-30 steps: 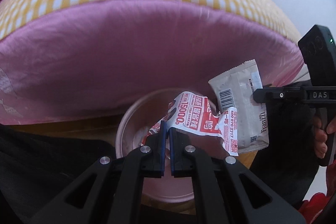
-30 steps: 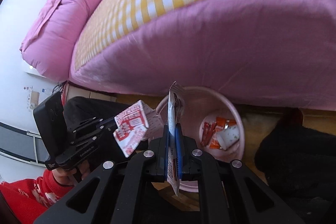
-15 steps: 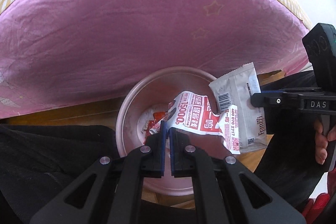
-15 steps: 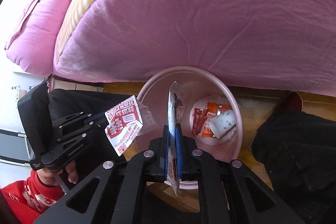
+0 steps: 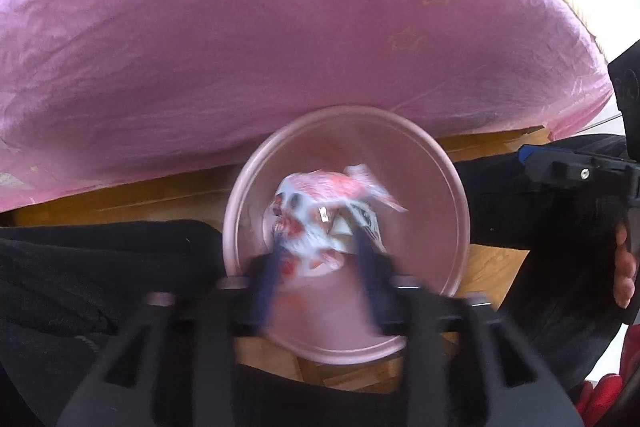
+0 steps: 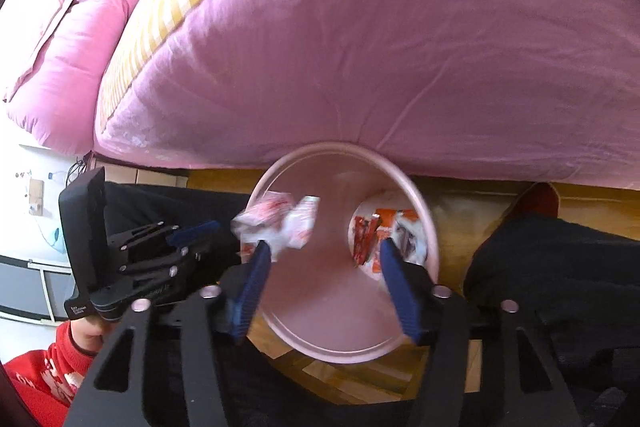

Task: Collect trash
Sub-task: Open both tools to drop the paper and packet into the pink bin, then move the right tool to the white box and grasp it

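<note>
**Both wrappers let go over the bin**

Half a second ago each tool was clenched on a wrapper above the pink bin [image 5: 348,349]. Now the left gripper [image 5: 320,255] has its blue fingers [image 5: 266,287] spread apart, and the red-and-white wrapper [image 5: 316,211] is loose, a blurred shape over the bin's mouth between those fingers. From the right wrist the same wrapper [image 6: 276,223] shows crumpled at the bin's left rim [image 6: 340,357], just off the tip of the left gripper [image 6: 200,233], touching neither finger.

The right gripper [image 6: 324,259] is also released, its fingers [image 6: 400,291] wide apart over the bin [image 6: 320,299]. The grey wrapper it pinched earlier is gone from between them; a pale blurred piece [image 5: 366,223] beside the red-and-white one may be it, though the blur leaves that unsure. Orange and red packets [image 6: 380,235] lie at the bottom of the bin.

The bin stands on a wooden floor [image 5: 160,195] against the pink bedcover [image 5: 280,47], as before. In the left wrist view the right gripper [image 5: 532,159] shows at the right edge, empty.
</note>
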The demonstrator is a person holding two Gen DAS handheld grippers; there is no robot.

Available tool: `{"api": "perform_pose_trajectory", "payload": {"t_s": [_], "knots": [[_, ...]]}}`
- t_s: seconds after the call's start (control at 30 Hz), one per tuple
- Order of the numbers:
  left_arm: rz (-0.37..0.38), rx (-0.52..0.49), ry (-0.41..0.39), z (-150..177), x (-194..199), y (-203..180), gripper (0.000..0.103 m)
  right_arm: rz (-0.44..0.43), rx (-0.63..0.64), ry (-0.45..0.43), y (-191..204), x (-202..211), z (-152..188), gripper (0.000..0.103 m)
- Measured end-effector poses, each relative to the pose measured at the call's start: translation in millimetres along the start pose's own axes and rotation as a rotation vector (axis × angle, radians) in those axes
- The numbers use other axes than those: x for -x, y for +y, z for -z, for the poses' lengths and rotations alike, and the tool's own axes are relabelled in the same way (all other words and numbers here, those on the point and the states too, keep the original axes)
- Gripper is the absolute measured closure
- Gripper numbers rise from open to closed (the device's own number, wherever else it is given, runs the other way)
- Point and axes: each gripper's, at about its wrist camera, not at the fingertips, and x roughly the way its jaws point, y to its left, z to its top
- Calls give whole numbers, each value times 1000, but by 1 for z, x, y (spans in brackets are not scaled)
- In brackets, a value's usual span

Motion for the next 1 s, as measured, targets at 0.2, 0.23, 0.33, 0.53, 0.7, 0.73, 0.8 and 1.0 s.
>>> {"api": "perform_pose_trajectory", "payload": {"t_s": [0.2, 0.23, 0.33, 0.53, 0.7, 0.73, 0.8, 1.0], "knots": [[22, -12, -40, 1, 16, 2, 30, 2, 18, -88, 5, 27, -8, 9], [29, -16, -50, 0, 19, 0, 26, 0, 28, -103, 8, 34, -11, 9], [21, -40, -103, -5, 37, -4, 19, 0, 84, -150, 19, 54, -21, 9], [45, -57, -220, -23, 77, -6, 10, 6, 248, -271, 52, 111, -54, 7], [72, -50, -311, -50, 107, -3, 5, 23, 324, -351, 68, 146, -107, 6], [71, -48, -332, -58, 113, -2, 5, 34, 348, -375, 72, 152, -122, 6], [72, -46, -356, -70, 119, 0, 5, 51, 369, -405, 74, 160, -148, 6], [59, -42, -409, -115, 131, 10, 5, -71, 294, -410, 53, 159, -240, 6]]}}
